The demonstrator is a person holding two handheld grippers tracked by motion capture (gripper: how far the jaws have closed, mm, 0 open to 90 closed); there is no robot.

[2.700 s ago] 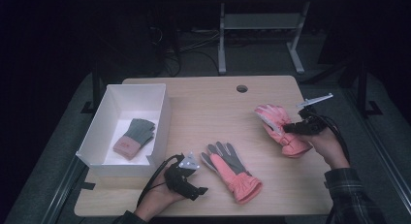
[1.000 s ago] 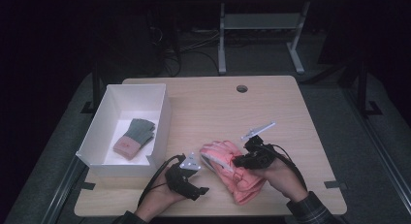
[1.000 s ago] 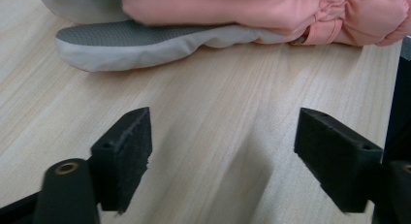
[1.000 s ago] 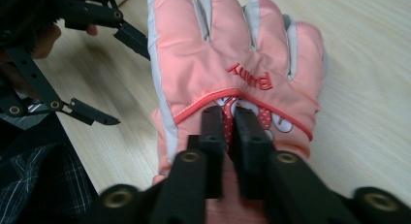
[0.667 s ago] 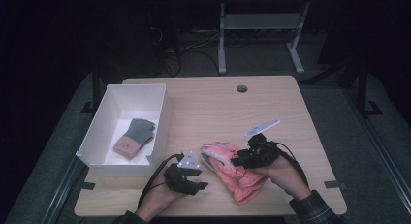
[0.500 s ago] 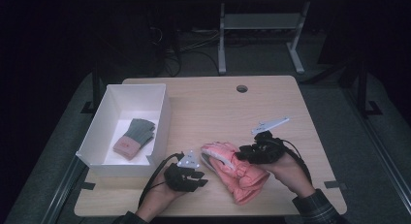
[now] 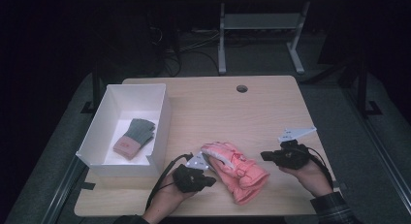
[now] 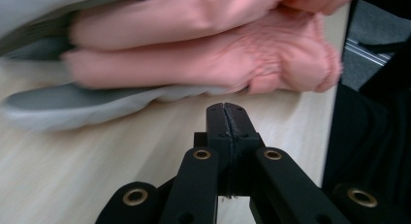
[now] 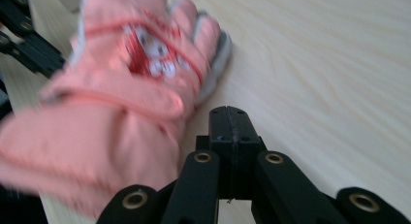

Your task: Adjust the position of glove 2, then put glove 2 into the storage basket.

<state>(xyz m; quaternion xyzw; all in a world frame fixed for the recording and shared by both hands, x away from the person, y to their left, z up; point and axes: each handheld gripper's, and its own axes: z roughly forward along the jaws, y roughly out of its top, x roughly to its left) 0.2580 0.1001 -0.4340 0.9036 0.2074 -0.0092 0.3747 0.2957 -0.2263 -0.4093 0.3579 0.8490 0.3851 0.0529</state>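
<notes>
1. Surface: a light wood-grain table (image 7: pixel 271 107) with rounded corners and a round cable hole (image 7: pixel 242 88) near its far edge. The top is bare from the hole forward to the middle.
2. Room: dark throughout. A grey metal frame (image 7: pixel 257 25) and loose cables (image 7: pixel 181 44) stand on the floor beyond the far edge; grey carpet lies on both sides.
3. A white box (image 7: pixel 162 120) sits at the table's left edge, holding a grey and pink glove (image 7: pixel 134 138).
4. Task item: the stacked pink gloves (image 7: pixel 237 168) lie near the front edge, between the two hands, cuffs pointing toward the front right.
5. Left gripper (image 7: pixel 209 181): jaws have just been closing and stand clenched with nothing between them. In the left gripper view (image 8: pixel 226 110) the tips rest just short of the gloves' (image 8: pixel 203 44) grey palm side.
6. Right gripper (image 7: pixel 264 155): jaws pressed together, empty, just beside the gloves; the right gripper view (image 9: pixel 229 112) shows a narrow gap to the glove (image 9: pixel 121 88).
7. Open room: the whole far half and the right strip of the table are free. The front edge lies close under both hands.
</notes>
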